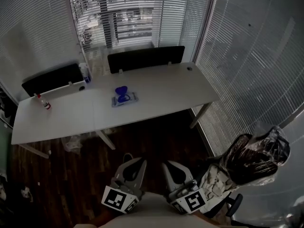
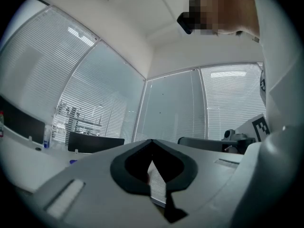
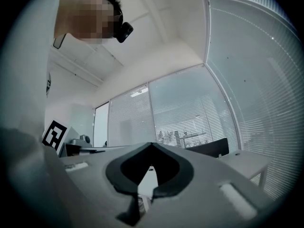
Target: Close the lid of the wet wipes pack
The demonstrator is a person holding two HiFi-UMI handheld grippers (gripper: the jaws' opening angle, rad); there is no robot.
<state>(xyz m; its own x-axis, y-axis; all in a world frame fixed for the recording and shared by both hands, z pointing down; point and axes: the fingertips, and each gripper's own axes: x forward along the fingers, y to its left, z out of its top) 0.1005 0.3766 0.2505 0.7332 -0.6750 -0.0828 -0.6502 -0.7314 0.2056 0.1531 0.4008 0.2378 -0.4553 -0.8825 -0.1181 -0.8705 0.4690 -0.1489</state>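
Observation:
The wet wipes pack lies near the middle of the white table, and its blue lid stands up open. Both grippers are far from it, low in the head view and close to the person's body, over the dark floor. My left gripper has its jaws together at the tip with nothing between them. My right gripper is likewise shut and empty. Both point roughly level toward the table.
A small red-capped bottle stands at the table's left end and a blue-and-white bottle at its back. Two black chair backs line the far side. An office chair with a bag stands to my right. Blinds cover the glass walls.

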